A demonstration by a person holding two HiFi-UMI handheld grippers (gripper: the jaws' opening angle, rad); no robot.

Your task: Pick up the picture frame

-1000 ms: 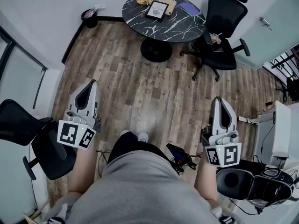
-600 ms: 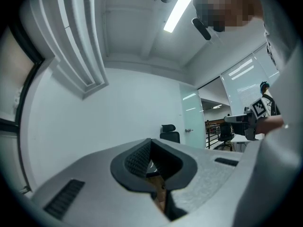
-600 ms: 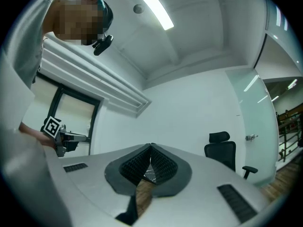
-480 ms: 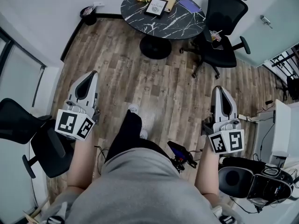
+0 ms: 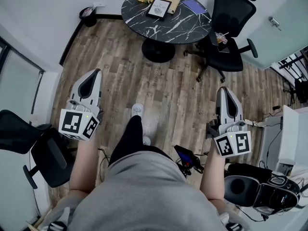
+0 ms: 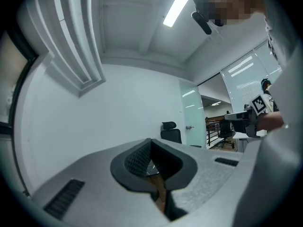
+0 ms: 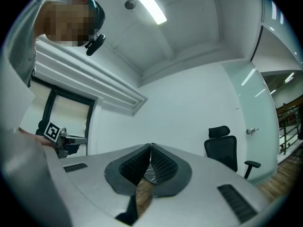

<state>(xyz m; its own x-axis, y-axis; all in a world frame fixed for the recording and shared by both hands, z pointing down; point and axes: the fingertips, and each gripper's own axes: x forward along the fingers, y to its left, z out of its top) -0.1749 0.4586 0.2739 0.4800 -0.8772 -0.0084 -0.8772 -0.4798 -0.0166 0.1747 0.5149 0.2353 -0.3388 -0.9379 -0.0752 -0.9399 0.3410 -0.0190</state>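
While the picture frame [image 5: 159, 7] lay untouched on the round marble table [image 5: 183, 28], far ahead of both pairs of jaws, no part of the pickup was done; approach, grasp and lift all remained.

Head view: the left gripper [image 5: 97, 72] and right gripper [image 5: 222, 89] pointed toward the table. Compared with a second earlier, one shoe [image 5: 137, 109] had stepped ahead and the table appeared slightly larger.

Left gripper view: jaws together, nothing between them.

Right gripper view: jaws likewise together and empty.
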